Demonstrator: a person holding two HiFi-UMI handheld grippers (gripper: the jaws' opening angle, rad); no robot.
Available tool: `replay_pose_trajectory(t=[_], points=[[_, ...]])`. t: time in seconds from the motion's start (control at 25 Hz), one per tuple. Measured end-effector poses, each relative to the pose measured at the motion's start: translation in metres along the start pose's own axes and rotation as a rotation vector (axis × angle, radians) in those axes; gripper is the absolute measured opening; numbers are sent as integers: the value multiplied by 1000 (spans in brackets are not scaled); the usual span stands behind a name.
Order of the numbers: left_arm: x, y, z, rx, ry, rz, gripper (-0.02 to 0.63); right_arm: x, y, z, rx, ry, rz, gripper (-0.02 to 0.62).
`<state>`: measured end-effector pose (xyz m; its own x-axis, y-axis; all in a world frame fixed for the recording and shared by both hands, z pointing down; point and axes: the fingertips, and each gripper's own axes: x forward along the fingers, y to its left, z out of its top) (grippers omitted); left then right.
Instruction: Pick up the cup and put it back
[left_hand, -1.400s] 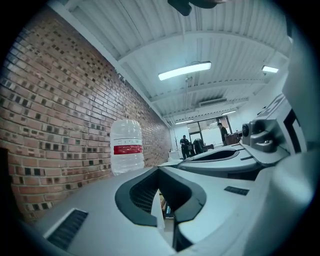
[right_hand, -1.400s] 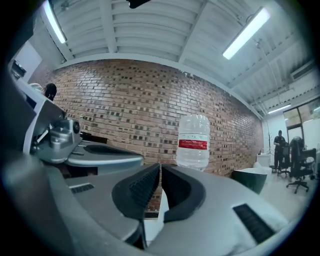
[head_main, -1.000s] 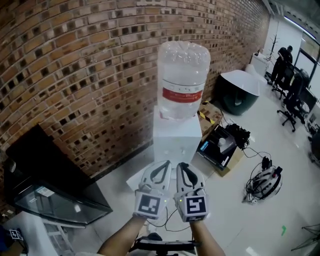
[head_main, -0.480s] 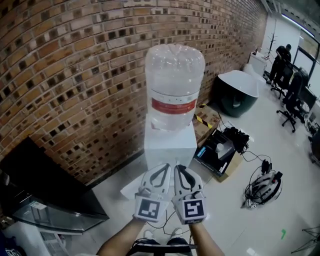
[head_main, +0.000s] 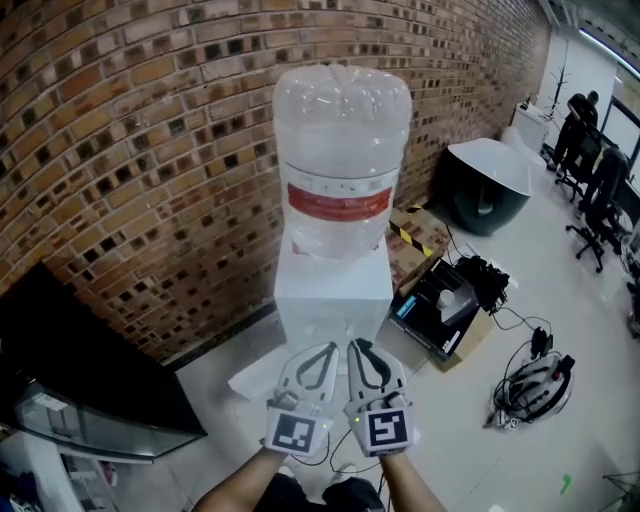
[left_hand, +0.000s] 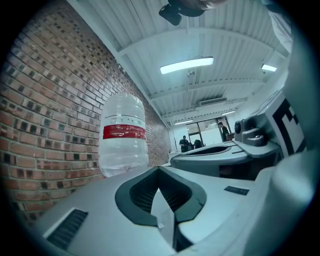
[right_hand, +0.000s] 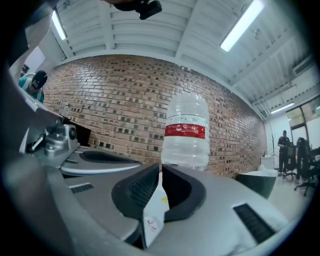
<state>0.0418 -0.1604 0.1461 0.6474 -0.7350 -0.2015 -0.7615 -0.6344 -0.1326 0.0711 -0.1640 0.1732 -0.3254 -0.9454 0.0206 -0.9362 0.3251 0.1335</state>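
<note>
— Where's the cup?
— No cup in sight anywhere.
— And the grippers?
— Left gripper (head_main: 328, 349) & right gripper (head_main: 356, 345) are both closed, empty, side by side. The person's moved closer to the dispenser (head_main: 330, 300); its bottle (head_main: 342, 160) looms bigger. Prob. still approaching, pickup not begun.

Count: 2 grippers (left gripper (head_main: 322, 350), right gripper (head_main: 356, 346)), 1 bottle (head_main: 340, 150), 1 dispenser (head_main: 330, 300), 2 boxes (head_main: 415, 245) (head_main: 466, 344), 1 helmet (head_main: 530, 385), 1 dark tub (head_main: 485, 185), 1 glass cabinet (head_main: 75, 405), 1 brick wall (head_main: 150, 150)
</note>
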Motion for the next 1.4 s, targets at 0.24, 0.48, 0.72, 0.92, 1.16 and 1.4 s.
replay_pose_trajectory(t=[0.24, 0.48, 0.72, 0.92, 1.16, 1.4], points=[[-12, -6, -86, -11, 1, 28, 0, 5, 13, -97, 4, 21, 27, 25], [-20, -7, -193, -18, 31, 30, 0, 25, 19, -202, -20, 27, 40, 25], [-27, 5, -309, -18, 45, 48, 0, 55, 25, -316, -10, 29, 45, 25], [-38, 14, -411, -40, 54, 76, 0, 79, 39, -409, -5, 31, 55, 25], [-37, 11, -509, -64, 50, 91, 13, 102, 51, -507, -23, 38, 97, 25], [-37, 6, -591, -89, 88, 89, 21, 123, 53, -584, -21, 31, 122, 55]])
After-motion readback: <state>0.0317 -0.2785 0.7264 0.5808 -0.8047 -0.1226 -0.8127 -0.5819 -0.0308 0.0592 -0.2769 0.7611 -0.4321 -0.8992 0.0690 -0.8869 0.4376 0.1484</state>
